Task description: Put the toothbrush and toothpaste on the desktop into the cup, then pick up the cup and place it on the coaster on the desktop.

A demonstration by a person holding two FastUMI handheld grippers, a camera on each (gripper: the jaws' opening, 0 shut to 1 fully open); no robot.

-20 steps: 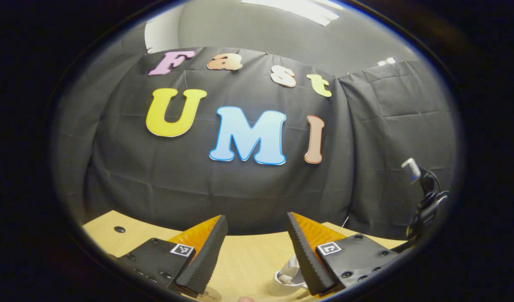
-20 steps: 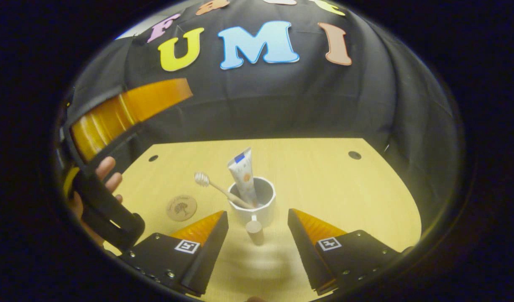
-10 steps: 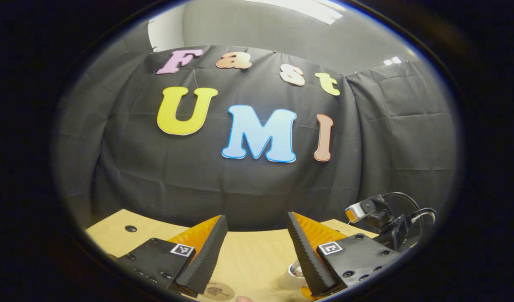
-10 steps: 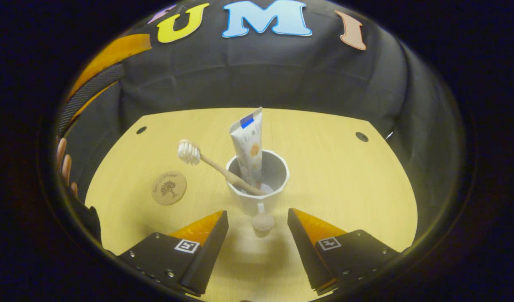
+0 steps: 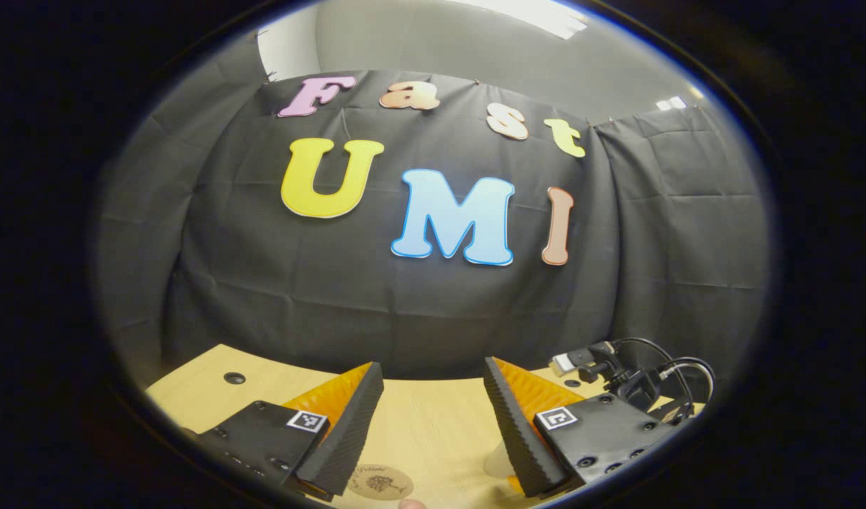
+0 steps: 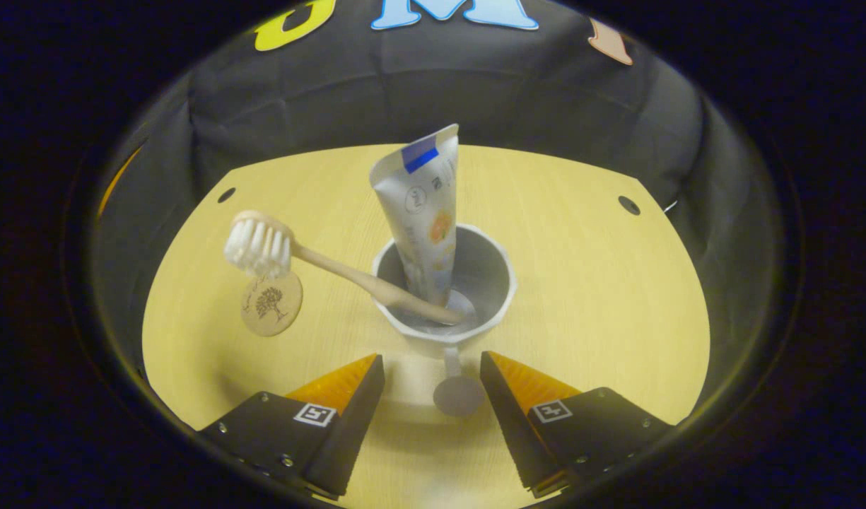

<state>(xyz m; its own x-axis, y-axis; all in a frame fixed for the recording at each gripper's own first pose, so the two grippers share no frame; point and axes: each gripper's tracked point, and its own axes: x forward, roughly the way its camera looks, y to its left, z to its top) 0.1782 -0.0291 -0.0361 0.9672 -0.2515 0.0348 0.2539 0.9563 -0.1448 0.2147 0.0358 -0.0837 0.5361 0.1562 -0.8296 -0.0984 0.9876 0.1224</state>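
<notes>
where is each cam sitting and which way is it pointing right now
Left gripper view: rides the left gripper, held low over the desktop, facing the booth wall; its own open fingers show, with the right gripper farther off.
Right gripper view: rides the right gripper, looking down at the cup holding the toothbrush and toothpaste; its open fingers flank the cup's handle.
Shared: desktop and coaster.

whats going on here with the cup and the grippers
The toothbrush and toothpaste already stand in the cup on the desktop. The right hand-held gripper, open, sits at the cup's handle. The coaster lies bare to the cup's left. The left hand-held gripper is open, holding nothing.
</notes>
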